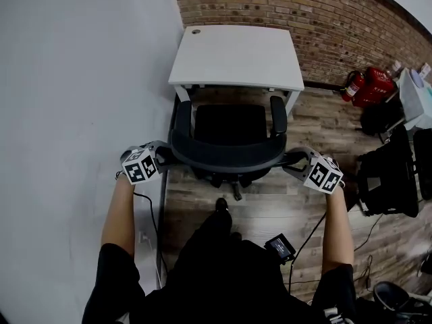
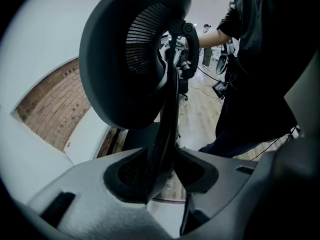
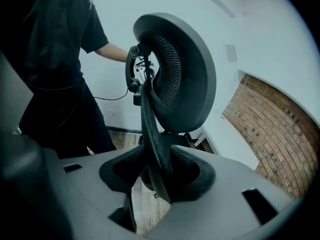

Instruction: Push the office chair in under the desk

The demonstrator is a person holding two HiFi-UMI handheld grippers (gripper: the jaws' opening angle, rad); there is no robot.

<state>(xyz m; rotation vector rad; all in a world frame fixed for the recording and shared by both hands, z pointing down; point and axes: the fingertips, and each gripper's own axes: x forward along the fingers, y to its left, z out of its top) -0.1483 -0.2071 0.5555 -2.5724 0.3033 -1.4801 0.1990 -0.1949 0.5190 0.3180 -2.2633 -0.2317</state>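
Note:
A black office chair (image 1: 229,123) faces a white desk (image 1: 236,56), its seat partly under the desk's front edge. Its curved backrest (image 1: 226,159) is nearest me. My left gripper (image 1: 169,157) is shut on the backrest's left edge and my right gripper (image 1: 289,159) on its right edge. In the left gripper view the thin backrest rim (image 2: 167,119) runs between the jaws of the left gripper (image 2: 162,171), under the mesh headrest (image 2: 130,59). The right gripper view has the rim (image 3: 150,124) pinched in the right gripper (image 3: 157,171), below the headrest (image 3: 180,69).
A white wall (image 1: 81,79) runs close along the left of desk and chair; a brick wall (image 1: 304,12) stands behind the desk. Red fire extinguishers (image 1: 368,86) and dark chairs and bags (image 1: 388,174) crowd the right. A cable (image 1: 152,214) trails over the wooden floor.

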